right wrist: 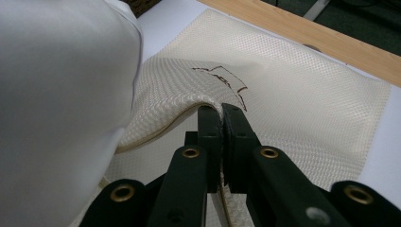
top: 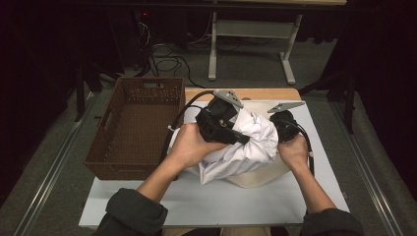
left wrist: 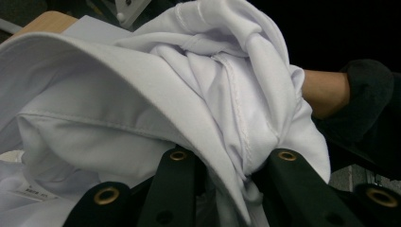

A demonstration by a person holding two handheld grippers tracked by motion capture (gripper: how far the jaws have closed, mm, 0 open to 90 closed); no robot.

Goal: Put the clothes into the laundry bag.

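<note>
A white board (top: 206, 201) covers the table, with a brown basket (top: 135, 130) standing at its left edge. A cream mesh bag (right wrist: 302, 99) lies flat on the board, partly under a bunched white shirt (top: 246, 147) that sits between the two hands near the middle. In the left gripper view the shirt's collar and folds bulge up out of the jaws. The left gripper (top: 222, 129) is clamped on a thick wad of the shirt, its jaws held partly apart by the cloth. The right gripper (right wrist: 221, 124) has its jaws pressed nearly together on the bag's rim, pinching the edge so that it lifts into a small hump just beside the shirt.
</note>
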